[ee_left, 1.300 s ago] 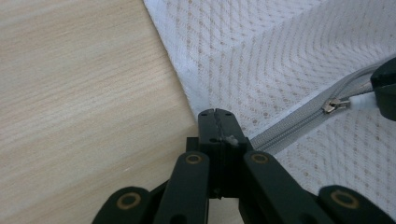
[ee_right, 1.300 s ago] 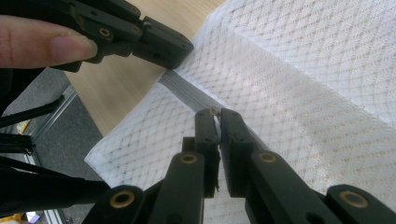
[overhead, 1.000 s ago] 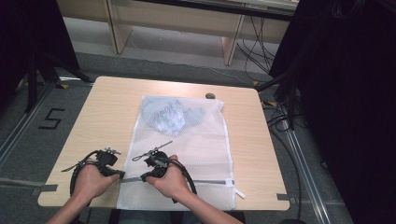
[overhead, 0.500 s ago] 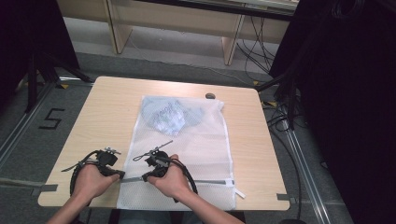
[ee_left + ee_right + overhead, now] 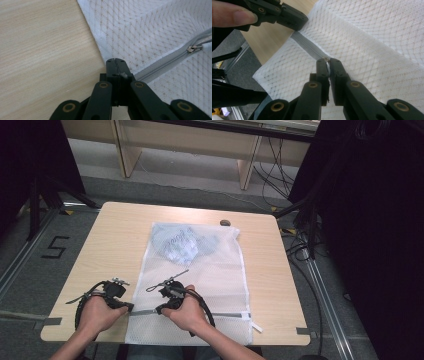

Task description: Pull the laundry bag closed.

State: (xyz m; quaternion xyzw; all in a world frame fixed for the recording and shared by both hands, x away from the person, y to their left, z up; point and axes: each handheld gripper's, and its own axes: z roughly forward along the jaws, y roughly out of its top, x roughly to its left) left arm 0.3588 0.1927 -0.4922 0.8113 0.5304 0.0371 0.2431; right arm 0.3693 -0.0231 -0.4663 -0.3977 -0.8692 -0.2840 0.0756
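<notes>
White mesh laundry bag [image 5: 200,285] flat on the wooden table [image 5: 115,240], near edge overhanging the table's front rim; pale blue garment [image 5: 182,242] bunched inside at the far end. Grey zipper [image 5: 220,314] across the bag close to the front edge. Left gripper [image 5: 129,307] at the bag's left border, jaws pressed together on the zipper's end [image 5: 140,75]; right gripper [image 5: 159,310] just beside it, jaws narrowed onto the zipper pull [image 5: 326,60]. Bare wood wide to the left and right of the bag, less at the far edge, where a small dark object [image 5: 225,223] lies. Grey floor [image 5: 35,265] around, a taped "5" [image 5: 54,247] at left, cables [image 5: 305,245] at right, wooden shelving [image 5: 190,140] beyond.
</notes>
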